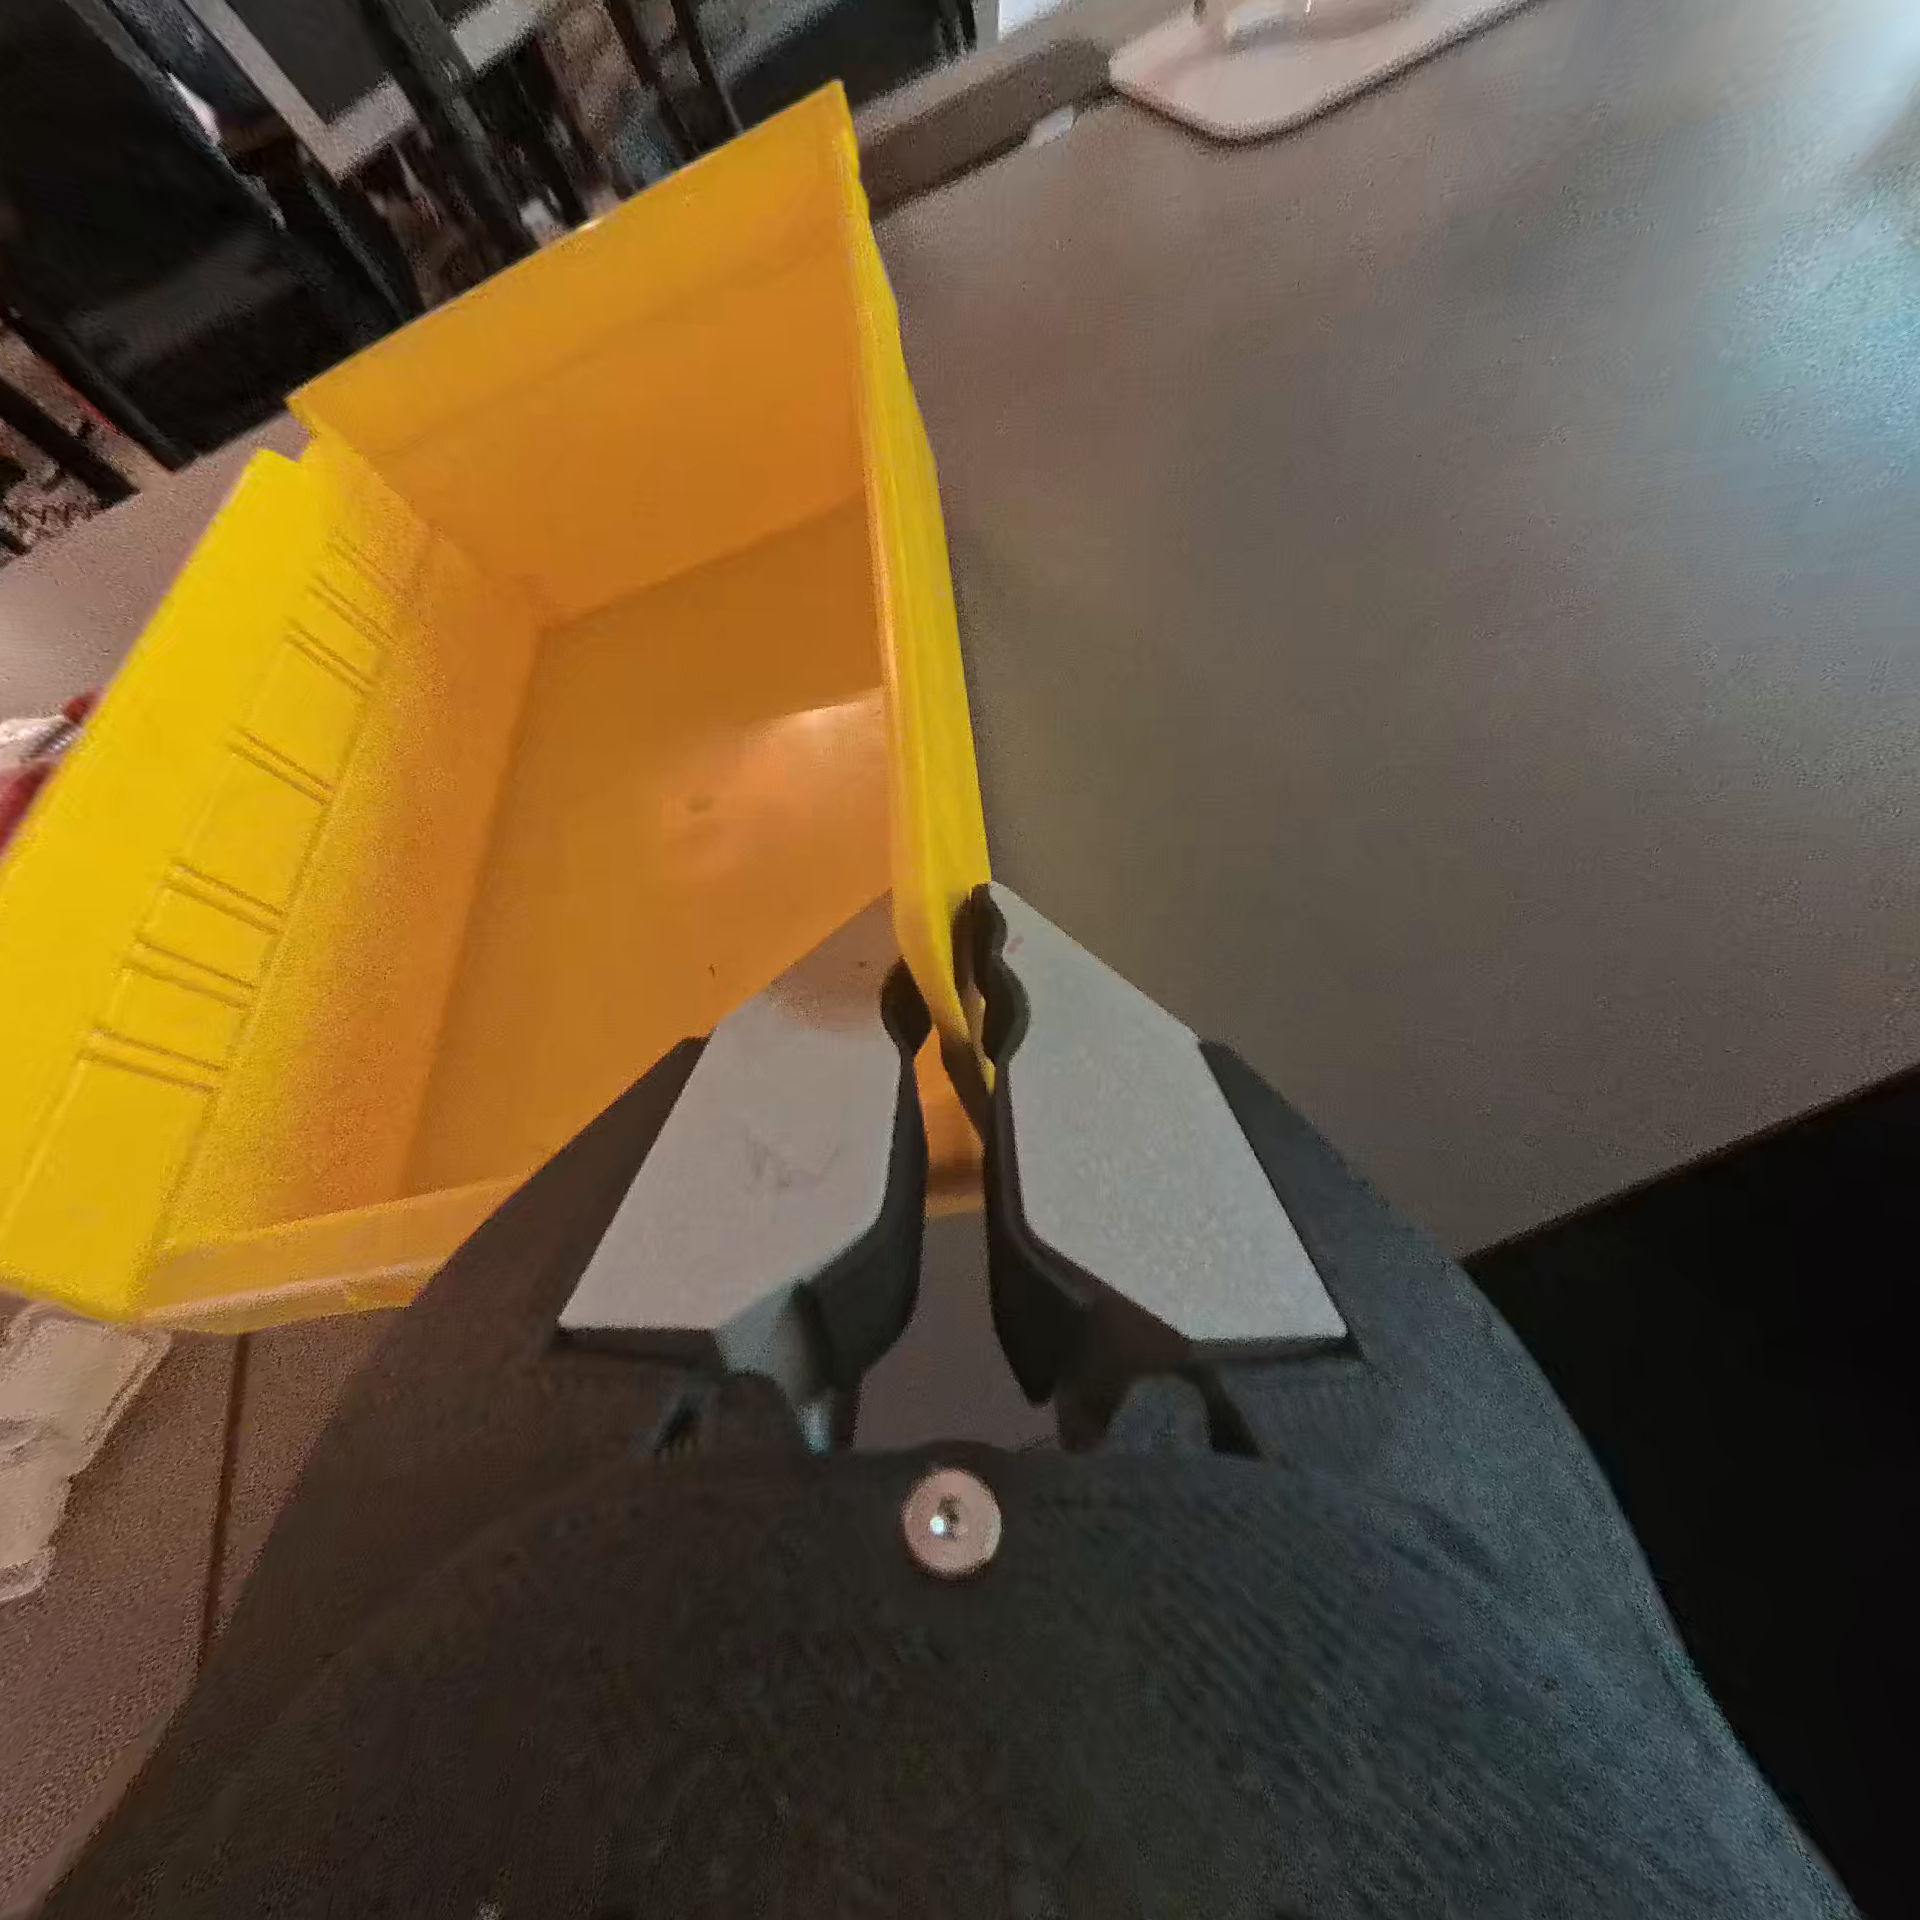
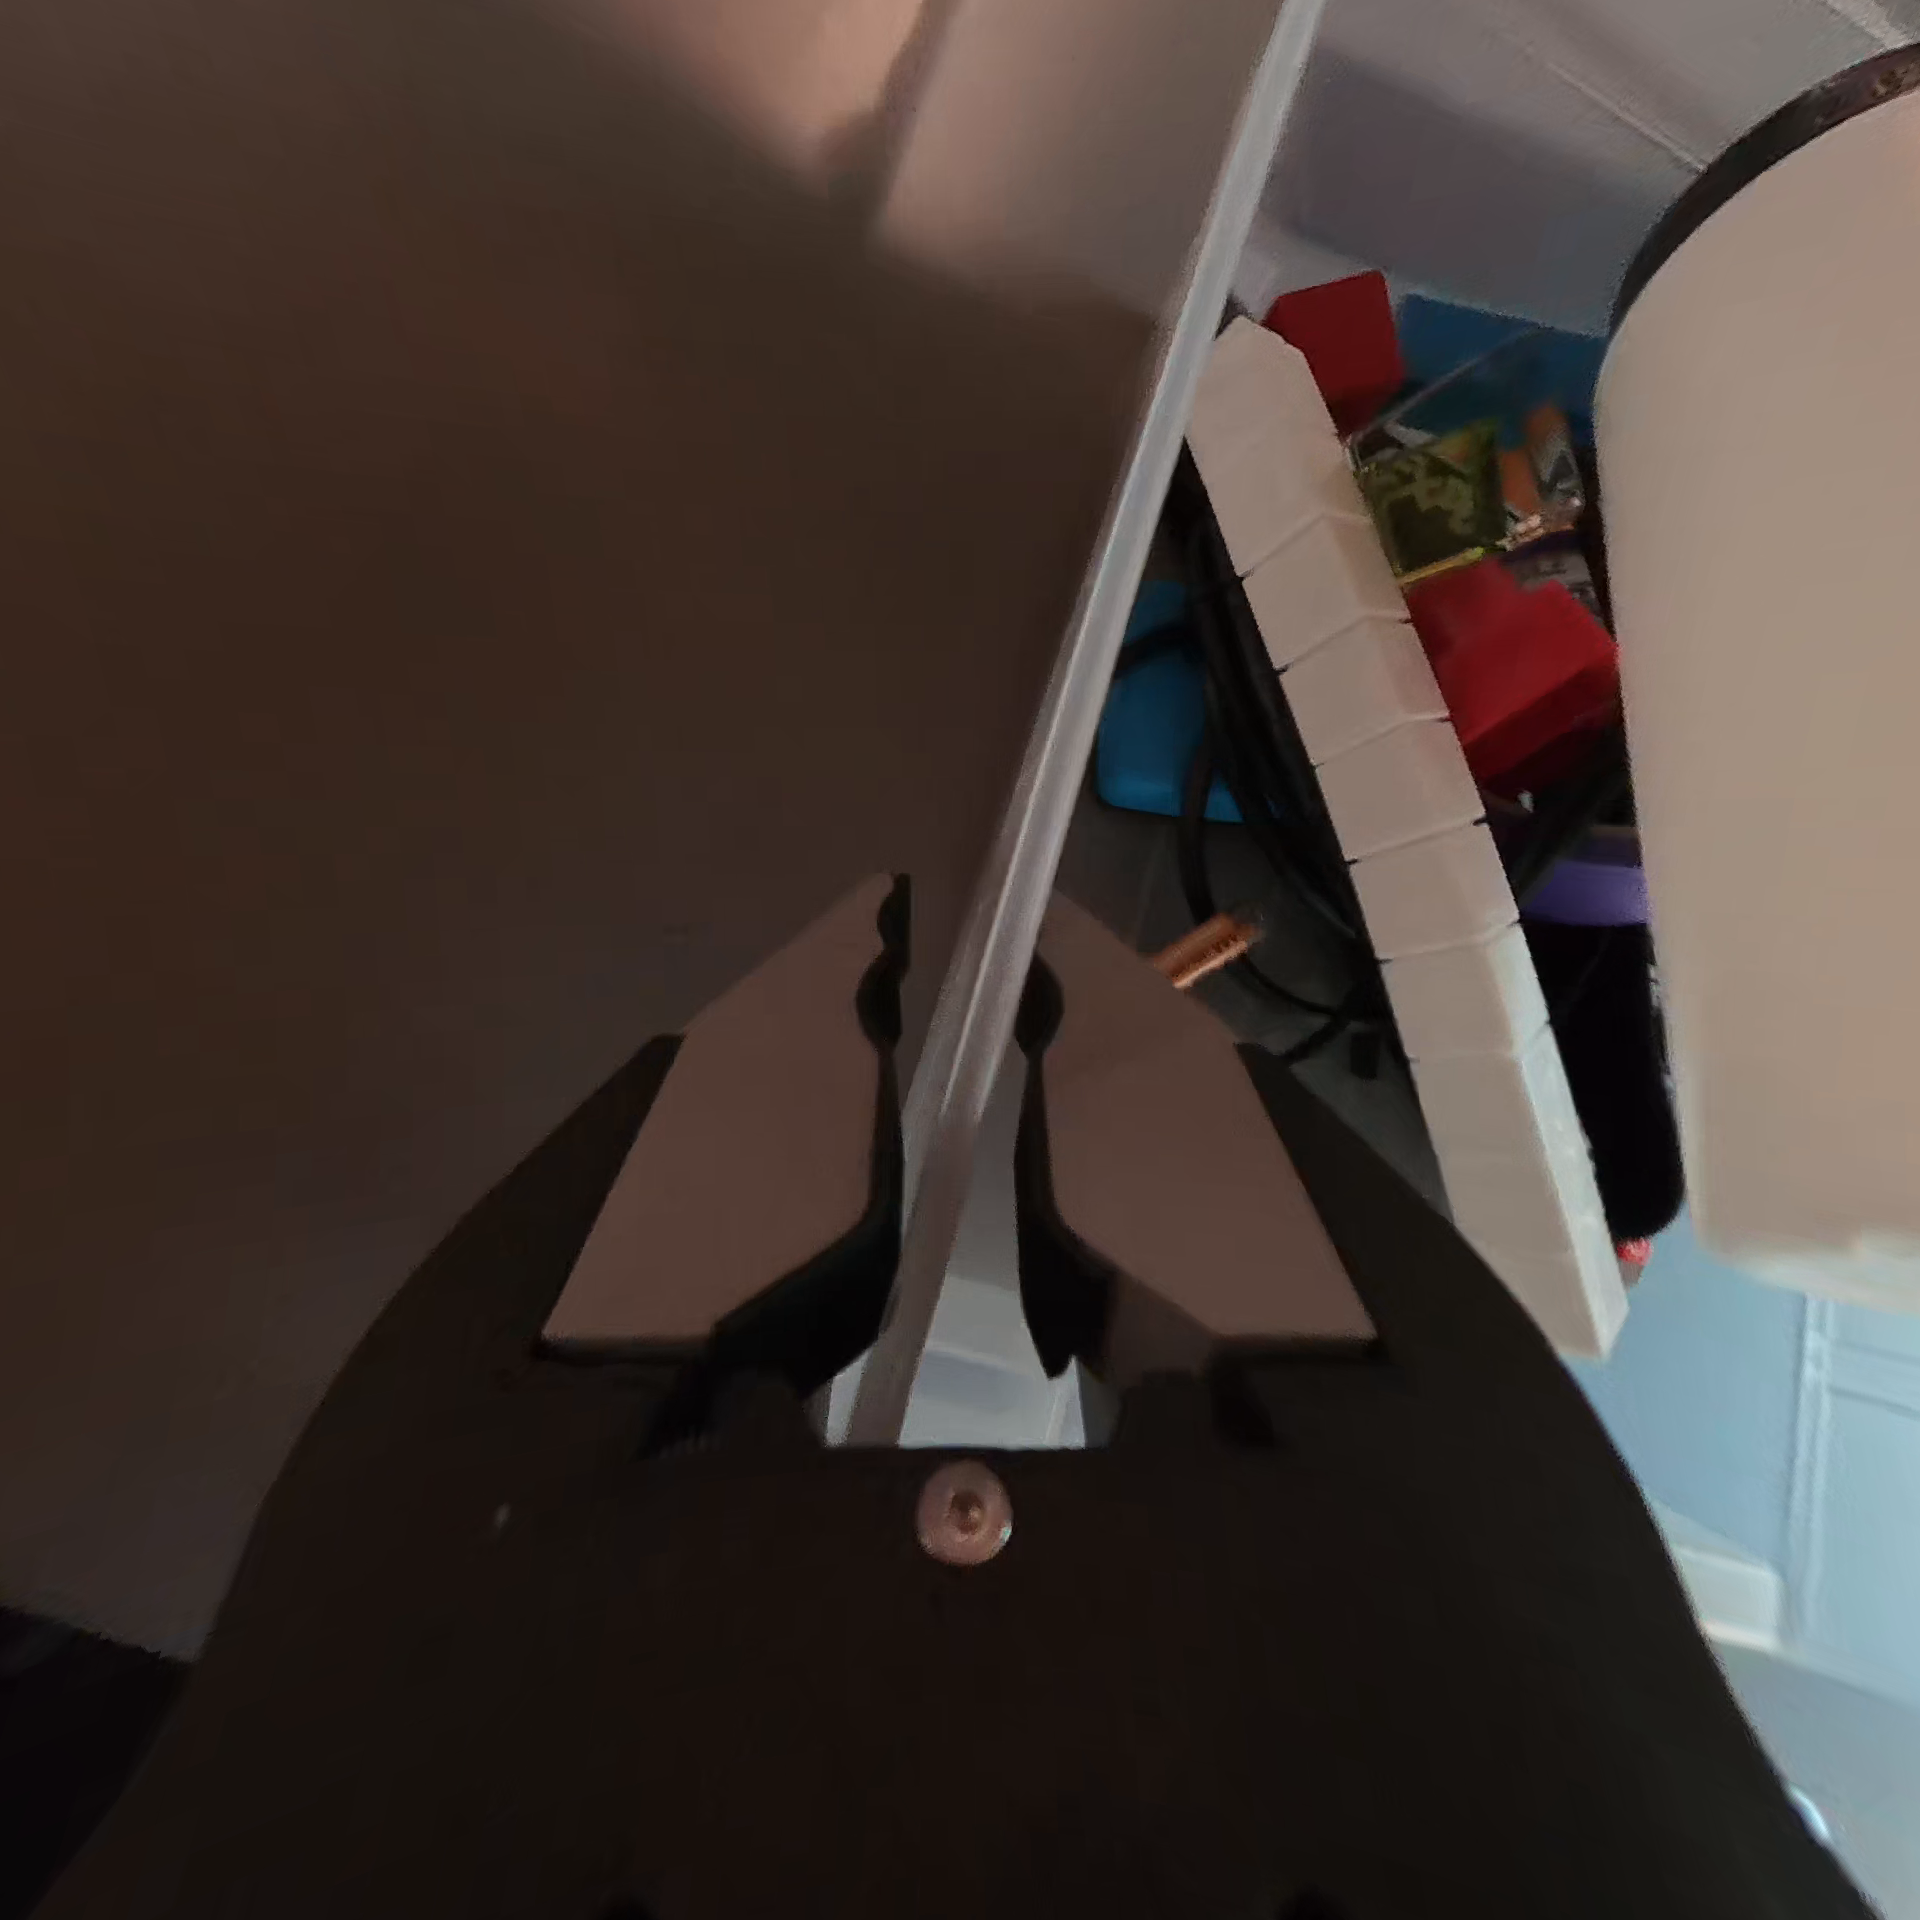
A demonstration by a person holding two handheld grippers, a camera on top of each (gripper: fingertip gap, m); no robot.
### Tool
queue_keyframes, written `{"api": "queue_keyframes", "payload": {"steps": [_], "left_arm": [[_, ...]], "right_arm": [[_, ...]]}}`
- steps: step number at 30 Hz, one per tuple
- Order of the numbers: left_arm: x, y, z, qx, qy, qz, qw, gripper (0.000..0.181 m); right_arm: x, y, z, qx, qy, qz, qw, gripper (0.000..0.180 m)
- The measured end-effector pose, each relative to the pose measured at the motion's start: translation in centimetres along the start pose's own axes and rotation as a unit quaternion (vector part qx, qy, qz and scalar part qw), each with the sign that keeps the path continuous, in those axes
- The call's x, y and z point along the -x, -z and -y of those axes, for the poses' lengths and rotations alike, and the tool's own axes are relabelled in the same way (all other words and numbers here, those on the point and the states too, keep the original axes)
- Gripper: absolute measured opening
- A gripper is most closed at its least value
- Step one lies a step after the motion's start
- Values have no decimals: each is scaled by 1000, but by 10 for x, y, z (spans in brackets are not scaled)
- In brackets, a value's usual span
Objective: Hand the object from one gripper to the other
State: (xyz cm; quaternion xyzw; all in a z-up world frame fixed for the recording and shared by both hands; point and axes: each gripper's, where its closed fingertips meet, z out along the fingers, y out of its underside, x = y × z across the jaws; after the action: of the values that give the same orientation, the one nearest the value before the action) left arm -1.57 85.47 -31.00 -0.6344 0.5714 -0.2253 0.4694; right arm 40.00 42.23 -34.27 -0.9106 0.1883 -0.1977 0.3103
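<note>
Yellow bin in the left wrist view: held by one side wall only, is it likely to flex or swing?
The yellow bin looks like empty moulded plastic, so probably light and fairly stiff. The left gripper pinches one thin wall near its edge, so the bin may pivot or slip.

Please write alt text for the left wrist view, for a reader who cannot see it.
The left claw is shut on the side wall of an empty yellow bin, holding it tilted above a grey table.

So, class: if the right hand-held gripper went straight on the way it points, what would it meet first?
Probably the grey table edge: it already runs between the right hand-held gripper's slightly parted jaws and continues straight ahead. Depth is unclear, so contact cannot be confirmed.
</note>
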Motion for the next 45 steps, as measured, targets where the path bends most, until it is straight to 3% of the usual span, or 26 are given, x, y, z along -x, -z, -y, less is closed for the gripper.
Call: {"api": "queue_keyframes", "payload": {"steps": [1,4,7,13,15,17,20,25,28,31,34,36,39,45], "left_arm": [[1,4,1,-13,16,-11,1000,1],[6,17,15,-42,17,-9,999,3],[11,26,41,-69,10,-1,998,2],[27,51,122,-143,-5,7,990,2],[34,58,148,-157,-16,9,987,2],[39,64,172,-166,-23,12,986,2],[39,69,209,-177,-36,11,984,2],[-22,70,264,-200,-97,-27,975,1],[-94,73,280,-226,-142,-82,960,1],[-177,77,278,-245,-190,-138,941,2],[-261,74,261,-250,-223,-206,919,4],[-310,68,246,-242,-226,-260,907,5],[-373,40,218,-216,-225,-319,895,6],[-445,-51,166,-130,-180,-336,915,4]], "right_arm": [[2,1,0,3,0,-9,1000,14],[39,6,9,-5,-14,2,1000,15],[106,7,32,9,6,20,1000,26],[270,-9,119,-4,61,97,993,61],[316,-13,148,-9,59,107,992,59],[374,16,179,-51,73,171,981,83],[402,91,246,-165,90,182,965,75],[355,233,300,-288,137,211,924,75],[292,280,277,-334,151,188,911,74],[223,286,230,-352,133,139,916,65],[159,259,171,-335,74,109,933,53],[128,233,126,-290,31,105,951,54],[90,217,76,-257,-1,37,966,57],[77,177,25,-186,-16,24,982,60]]}}
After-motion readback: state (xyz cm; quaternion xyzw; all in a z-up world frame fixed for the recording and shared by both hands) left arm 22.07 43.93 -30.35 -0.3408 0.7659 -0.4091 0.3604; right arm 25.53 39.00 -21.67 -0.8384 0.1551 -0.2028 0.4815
